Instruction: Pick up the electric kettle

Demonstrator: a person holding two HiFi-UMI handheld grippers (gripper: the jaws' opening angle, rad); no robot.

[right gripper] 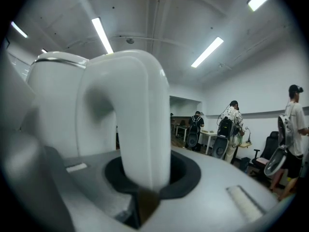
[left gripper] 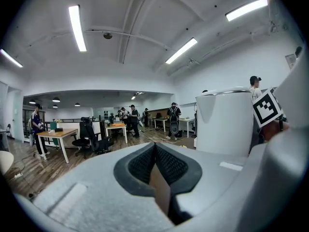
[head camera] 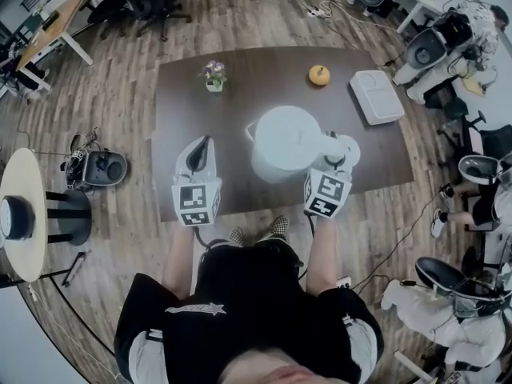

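The white electric kettle [head camera: 284, 141] is seen at the dark table's [head camera: 184, 94] near side, its handle [right gripper: 128, 120] clamped by the right gripper [head camera: 334, 165]. The left gripper [head camera: 198, 157] is closed on nothing beside it. Possibly already lifted, the kettle should be kept upright and raised steadily.

Left gripper [head camera: 203, 142], right gripper [head camera: 335, 159]: pale grey shells, black ribbed pads [left gripper: 142, 163], 1 black-and-white marker cube [head camera: 196, 202] behind each jaw pair. Wearer: black short-sleeved top [head camera: 240, 310] with white print; shoes [head camera: 278, 226] apparently checkered.
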